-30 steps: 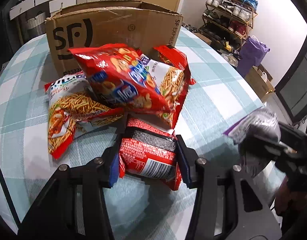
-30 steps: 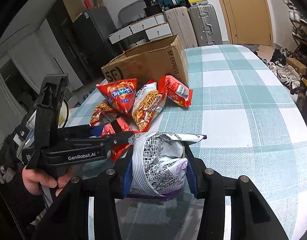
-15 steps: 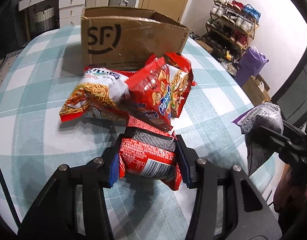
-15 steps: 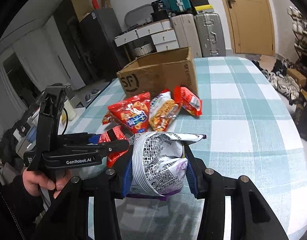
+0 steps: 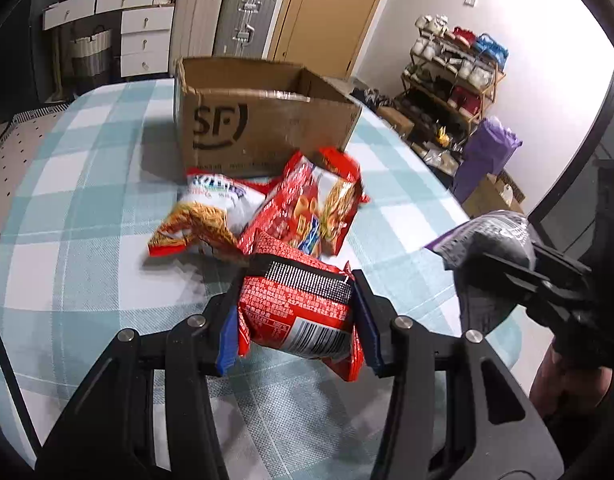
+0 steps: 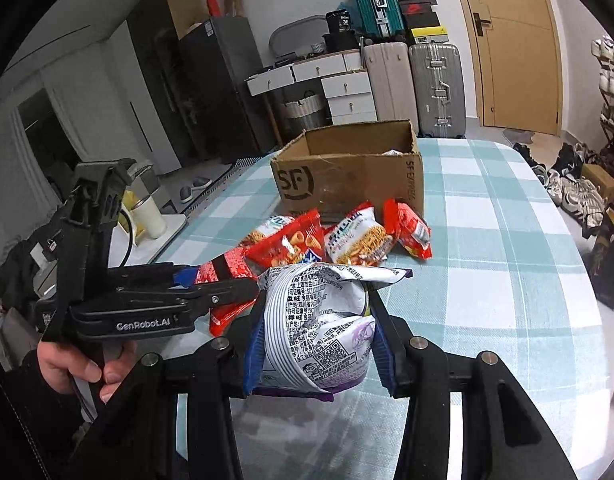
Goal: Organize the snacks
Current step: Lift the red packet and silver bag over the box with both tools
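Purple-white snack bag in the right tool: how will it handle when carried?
The purple-white snack bag looks crumpled where the right tool pinches it, so probably floppy and light. Its glossy film may slip. Contents are likely crushable if squeezed harder.

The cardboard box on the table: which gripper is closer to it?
Left, slightly. The left gripper holds a red packet just short of the snack pile fronting the cardboard box; the right gripper hangs farther back.

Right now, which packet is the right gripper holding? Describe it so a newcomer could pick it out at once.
Start at the cardboard box marked SF on the checked tablecloth, with a heap of red snack packets in front of it. Nearer than that heap, the right gripper is shut on the white and purple packet. It is the only packet that is not red, covered in black print with a QR code.
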### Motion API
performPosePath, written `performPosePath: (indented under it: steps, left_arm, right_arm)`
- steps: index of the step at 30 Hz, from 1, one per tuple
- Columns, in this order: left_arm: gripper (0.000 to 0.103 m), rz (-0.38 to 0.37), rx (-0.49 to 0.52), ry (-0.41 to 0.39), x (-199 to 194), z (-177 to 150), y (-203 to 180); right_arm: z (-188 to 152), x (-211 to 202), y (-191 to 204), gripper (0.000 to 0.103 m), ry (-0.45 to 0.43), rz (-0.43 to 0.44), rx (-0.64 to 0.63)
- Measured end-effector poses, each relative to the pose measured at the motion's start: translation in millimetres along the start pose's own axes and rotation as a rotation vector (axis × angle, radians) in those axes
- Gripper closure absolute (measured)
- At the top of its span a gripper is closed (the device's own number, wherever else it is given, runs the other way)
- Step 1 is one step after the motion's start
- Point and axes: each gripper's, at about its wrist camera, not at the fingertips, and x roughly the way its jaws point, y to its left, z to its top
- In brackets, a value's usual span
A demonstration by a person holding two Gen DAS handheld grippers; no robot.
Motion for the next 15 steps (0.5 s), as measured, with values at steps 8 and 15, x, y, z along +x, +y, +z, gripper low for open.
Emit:
performPosePath:
  steps: [8,15]
  left_arm:
    - [0.058,-0.017,-0.016,-0.035,-30,28,4]
    - [0.058,-0.007,-0.001,-0.056,-44,68,3]
  right_arm:
    - [40,-1,-4,0.057,-0.024,0.035,0.064]
    - [77,3,-5,0.057,-0.041,0.048,0.039]
